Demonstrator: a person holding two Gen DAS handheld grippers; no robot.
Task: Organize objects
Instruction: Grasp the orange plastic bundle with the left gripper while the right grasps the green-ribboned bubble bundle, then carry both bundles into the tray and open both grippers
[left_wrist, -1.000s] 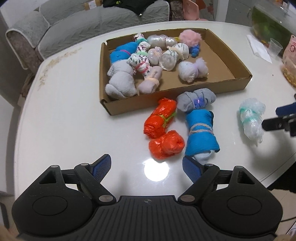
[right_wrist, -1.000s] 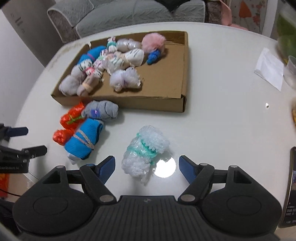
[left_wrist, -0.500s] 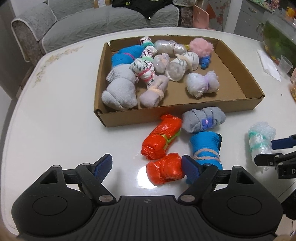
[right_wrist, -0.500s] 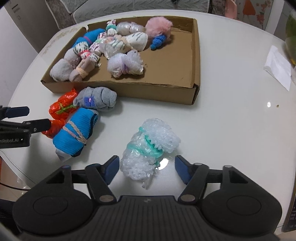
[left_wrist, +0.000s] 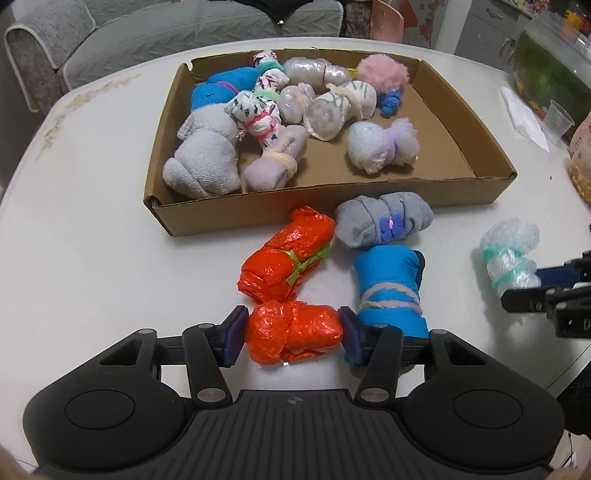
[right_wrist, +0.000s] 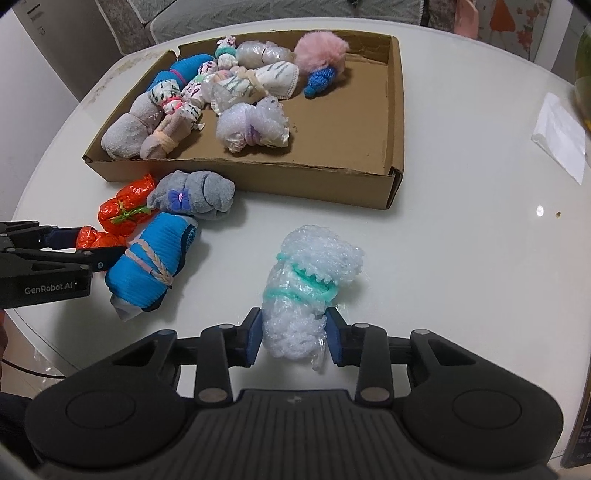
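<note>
On the white table, the jaws of my left gripper (left_wrist: 293, 339) are closing, and its blue pads touch both sides of a small orange bundle (left_wrist: 293, 338). Just beyond lie a longer orange bundle (left_wrist: 288, 254), a blue sock roll (left_wrist: 389, 284) and a grey sock roll (left_wrist: 384, 223). My right gripper (right_wrist: 294, 336) is also closing, pads pressed on the near end of a bubble-wrap bundle (right_wrist: 306, 288) tied with green string. The cardboard box (left_wrist: 332, 206) behind them holds several more rolled bundles.
A folded paper (right_wrist: 561, 136) lies at the right of the table. A plastic cup (left_wrist: 557, 120) and a glass tank (left_wrist: 546, 66) stand at the far right. A grey sofa (left_wrist: 147, 33) is beyond the table's far edge. The box's right half (right_wrist: 351, 122) is bare cardboard.
My left gripper came down and forward over the small orange bundle and its jaws narrowed onto it. My right gripper's jaws narrowed onto the bubble-wrap bundle, staying in place.
</note>
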